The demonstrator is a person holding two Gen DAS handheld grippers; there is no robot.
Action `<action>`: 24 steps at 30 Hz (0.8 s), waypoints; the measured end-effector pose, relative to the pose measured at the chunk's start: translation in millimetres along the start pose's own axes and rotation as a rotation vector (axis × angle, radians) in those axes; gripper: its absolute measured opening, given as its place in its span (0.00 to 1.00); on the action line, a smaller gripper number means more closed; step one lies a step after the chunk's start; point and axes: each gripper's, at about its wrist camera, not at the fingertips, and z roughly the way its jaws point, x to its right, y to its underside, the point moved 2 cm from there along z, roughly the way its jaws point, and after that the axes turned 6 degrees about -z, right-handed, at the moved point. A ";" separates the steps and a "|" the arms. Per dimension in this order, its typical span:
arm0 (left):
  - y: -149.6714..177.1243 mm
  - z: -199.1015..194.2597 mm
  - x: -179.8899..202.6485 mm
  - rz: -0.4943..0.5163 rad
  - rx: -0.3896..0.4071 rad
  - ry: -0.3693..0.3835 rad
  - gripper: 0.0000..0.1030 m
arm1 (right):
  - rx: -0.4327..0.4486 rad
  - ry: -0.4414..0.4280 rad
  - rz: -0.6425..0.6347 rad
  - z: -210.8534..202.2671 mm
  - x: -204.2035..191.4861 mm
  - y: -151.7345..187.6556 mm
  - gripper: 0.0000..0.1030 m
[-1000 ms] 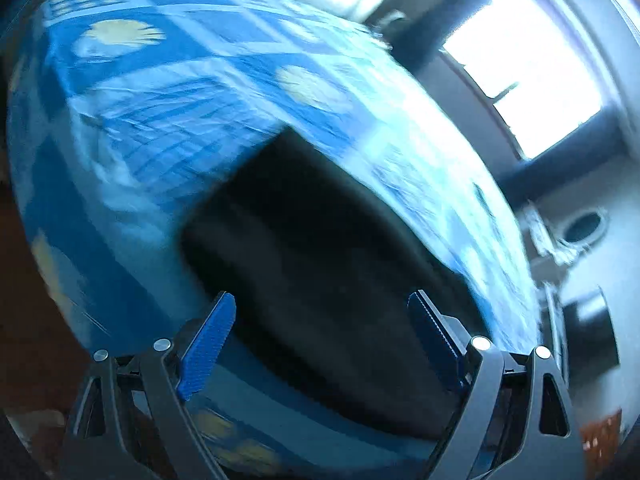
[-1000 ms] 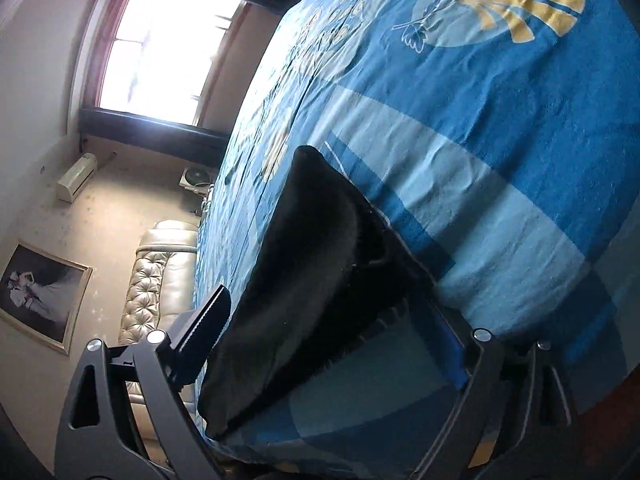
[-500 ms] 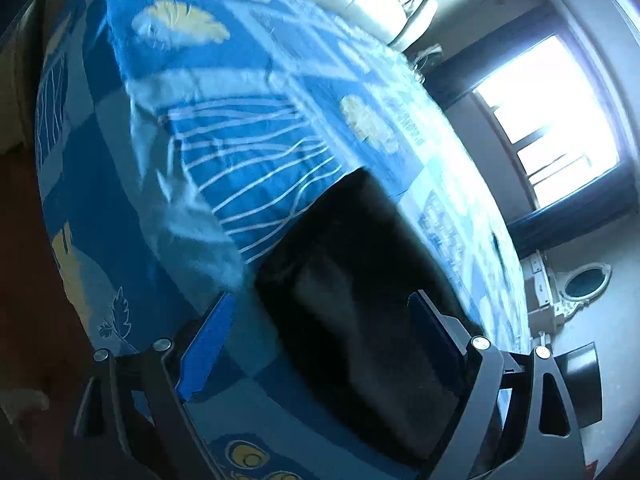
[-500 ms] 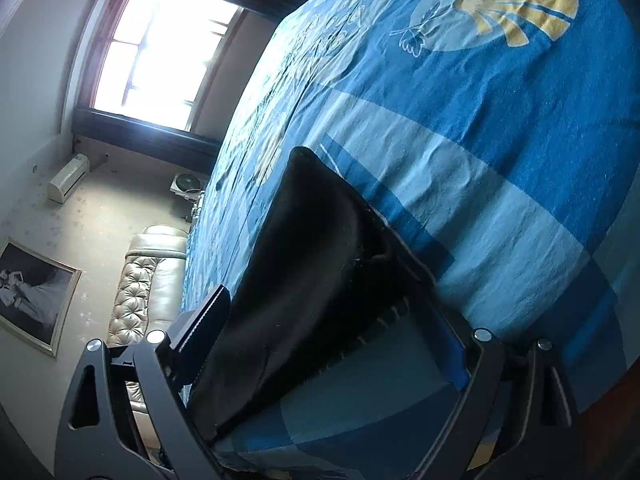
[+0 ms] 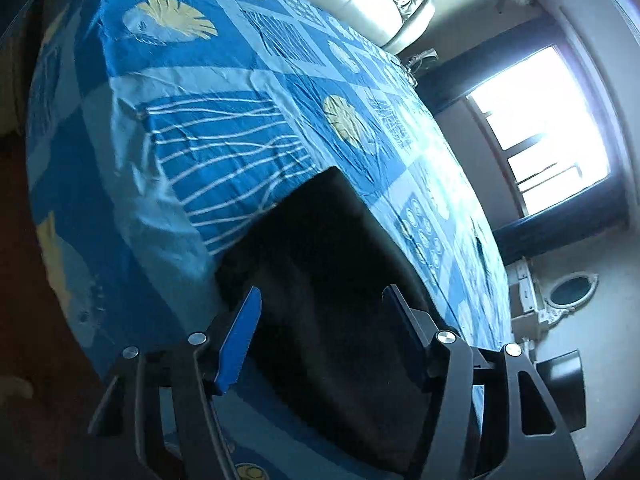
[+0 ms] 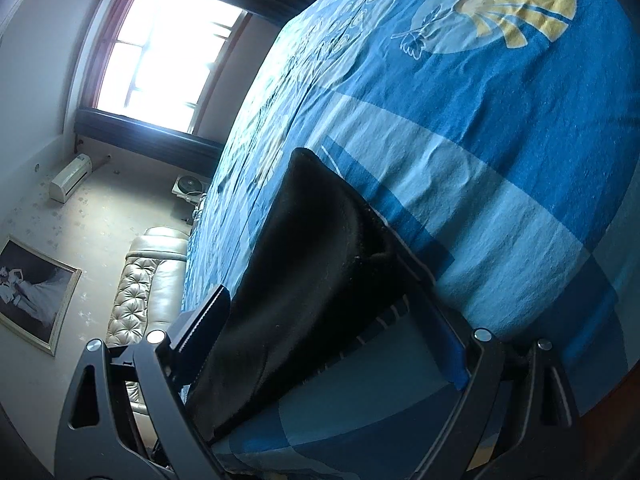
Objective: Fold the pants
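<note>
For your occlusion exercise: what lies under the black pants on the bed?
The black pants lie folded on the blue patterned bedsheet, which shows around them. The sheet's pattern directly beneath is covered, so anything else there cannot be seen.

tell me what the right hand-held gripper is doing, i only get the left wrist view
observer: The right hand-held gripper is open, with one finger on either side of the black pants.
operator: pants flat on that side
observer: No, from there they look humped up above the blue bedspread.
operator: anything at the near edge
observer: A row of short pale stripes shows by the pants' edge. I cannot tell whether it belongs to the pants or the bedspread.
</note>
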 end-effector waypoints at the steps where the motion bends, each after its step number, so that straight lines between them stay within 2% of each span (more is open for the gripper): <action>1: 0.0 2.2 -0.6 0.002 -0.010 0.002 0.61 | 0.000 0.003 -0.006 1.0 -0.4 -0.2 0.89; 6: 1.2 15.5 -5.8 -0.011 -0.031 -0.036 0.61 | 0.002 0.002 -0.008 2.0 0.0 -0.3 0.89; 9: -0.1 10.7 -8.3 -0.034 -0.023 -0.021 0.61 | 0.004 0.001 -0.010 2.3 0.9 -0.1 0.89; 13: 1.7 10.9 -13.2 -0.046 -0.029 -0.045 0.61 | 0.007 0.002 -0.014 1.7 0.8 0.5 0.89; 17: 4.2 18.3 -19.7 -0.081 -0.056 -0.045 0.61 | 0.008 -0.002 -0.013 0.7 1.0 0.4 0.89; 20: 3.9 22.2 -17.6 -0.065 -0.057 -0.054 0.61 | 0.010 -0.001 -0.016 0.4 1.2 0.5 0.89; 22: 4.8 23.8 -13.5 -0.020 -0.056 -0.085 0.54 | 0.011 0.000 -0.019 0.1 1.4 0.4 0.89; 24: 4.9 26.1 -13.3 0.013 -0.065 -0.139 0.36 | 0.013 0.001 -0.021 -0.3 1.2 0.9 0.89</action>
